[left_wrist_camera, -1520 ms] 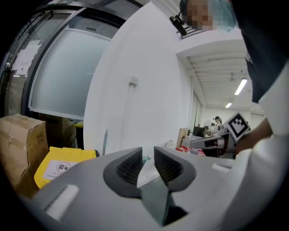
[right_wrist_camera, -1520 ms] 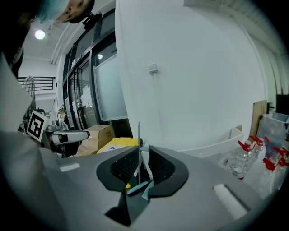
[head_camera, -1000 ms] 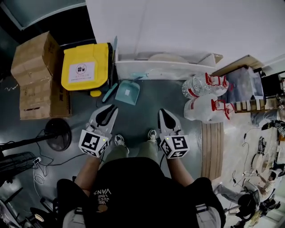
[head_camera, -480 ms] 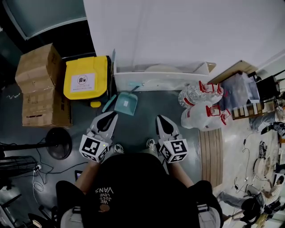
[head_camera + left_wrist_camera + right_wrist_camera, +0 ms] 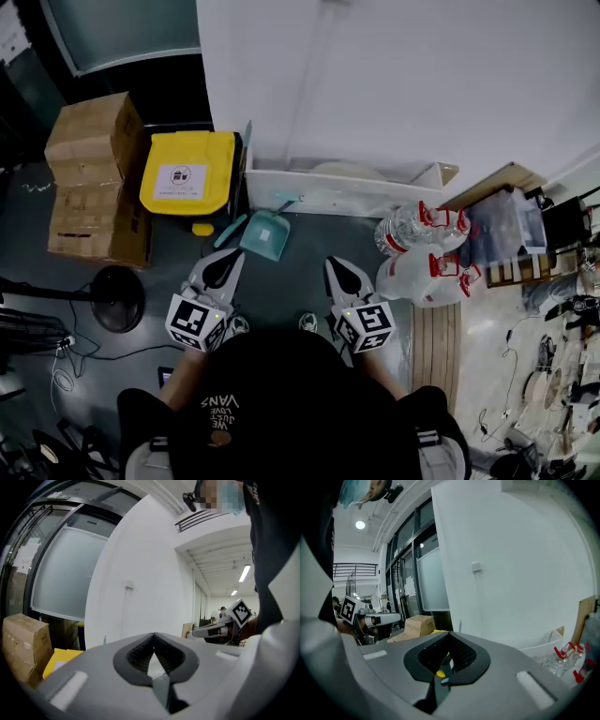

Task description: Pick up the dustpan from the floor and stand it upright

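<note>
A teal dustpan [image 5: 265, 234] lies flat on the dark floor, its handle pointing toward the white wall. A teal stick [image 5: 230, 230] lies just to its left. My left gripper [image 5: 231, 254] hovers short of the pan on the near left. Its jaws have just been closing and now meet with nothing between them, as the left gripper view [image 5: 153, 635] confirms. My right gripper [image 5: 335, 264] hangs on the near right, apart from the pan, shut and empty [image 5: 450, 634]. Both point at the wall, well above the floor.
A yellow-lidded bin [image 5: 186, 173] and stacked cardboard boxes [image 5: 94, 178] stand at the left. A white tray [image 5: 337, 193] runs along the wall behind the pan. Water jugs [image 5: 422, 255] lie at the right, and a round black stand base [image 5: 117, 298] sits on the near left.
The left jaws, slightly apart a second ago, have come together. Both grippers have lifted a little, and the head view has pulled up and away from the floor.
</note>
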The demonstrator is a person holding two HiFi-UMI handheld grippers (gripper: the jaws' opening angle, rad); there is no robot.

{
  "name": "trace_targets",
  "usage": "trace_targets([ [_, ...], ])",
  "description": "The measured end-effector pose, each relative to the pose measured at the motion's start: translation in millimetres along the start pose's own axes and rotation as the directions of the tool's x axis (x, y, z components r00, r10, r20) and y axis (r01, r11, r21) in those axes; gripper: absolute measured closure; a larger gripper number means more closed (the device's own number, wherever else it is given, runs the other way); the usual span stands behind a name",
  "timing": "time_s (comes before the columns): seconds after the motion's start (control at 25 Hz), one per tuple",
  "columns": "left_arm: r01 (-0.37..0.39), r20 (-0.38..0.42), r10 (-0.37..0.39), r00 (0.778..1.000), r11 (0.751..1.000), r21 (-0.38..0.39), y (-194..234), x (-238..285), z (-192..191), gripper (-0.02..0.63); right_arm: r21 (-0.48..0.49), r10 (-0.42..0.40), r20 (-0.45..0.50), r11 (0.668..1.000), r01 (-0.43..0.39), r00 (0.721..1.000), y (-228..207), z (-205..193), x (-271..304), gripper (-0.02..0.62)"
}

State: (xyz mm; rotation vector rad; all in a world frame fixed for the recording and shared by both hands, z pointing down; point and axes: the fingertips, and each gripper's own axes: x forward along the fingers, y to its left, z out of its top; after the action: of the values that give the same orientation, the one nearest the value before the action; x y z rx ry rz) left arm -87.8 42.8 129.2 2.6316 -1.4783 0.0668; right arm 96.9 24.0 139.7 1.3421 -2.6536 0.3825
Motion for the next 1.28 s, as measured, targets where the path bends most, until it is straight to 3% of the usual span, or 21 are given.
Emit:
trace_targets([
  [0.32,-0.072,0.003,0.072,0.997,0.997,0.001,-10.7,5.5,4.3,0.553,-0.059,0.080,-0.030,0.995,-0.082,0.996,-16.6,8.6,10.7,0.594],
  [0.76,-0.171,0.004,0.171,0.985,0.985,0.010,-23.5,1.4,3.7,0.554,-0.068,0.177,-0.061,0.981,-0.181,0.982,-21.5,6.1,16.6,0.594],
  [1.04,-0.217,-0.011,0.217,0.976,0.976,-0.027,-25.8,-6.2,-4.2,0.554,-0.056,0.192,-0.066,0.979,-0.196,0.979,-26.5,3.2,14.2,0.594],
  [1.28,-0.219,0.001,0.219,0.976,0.976,-0.001,-31.3,-6.4,0.5,0.554,-0.046,0.201,-0.068,0.978,-0.204,0.977,-26.8,0.1,14.1,0.594],
])
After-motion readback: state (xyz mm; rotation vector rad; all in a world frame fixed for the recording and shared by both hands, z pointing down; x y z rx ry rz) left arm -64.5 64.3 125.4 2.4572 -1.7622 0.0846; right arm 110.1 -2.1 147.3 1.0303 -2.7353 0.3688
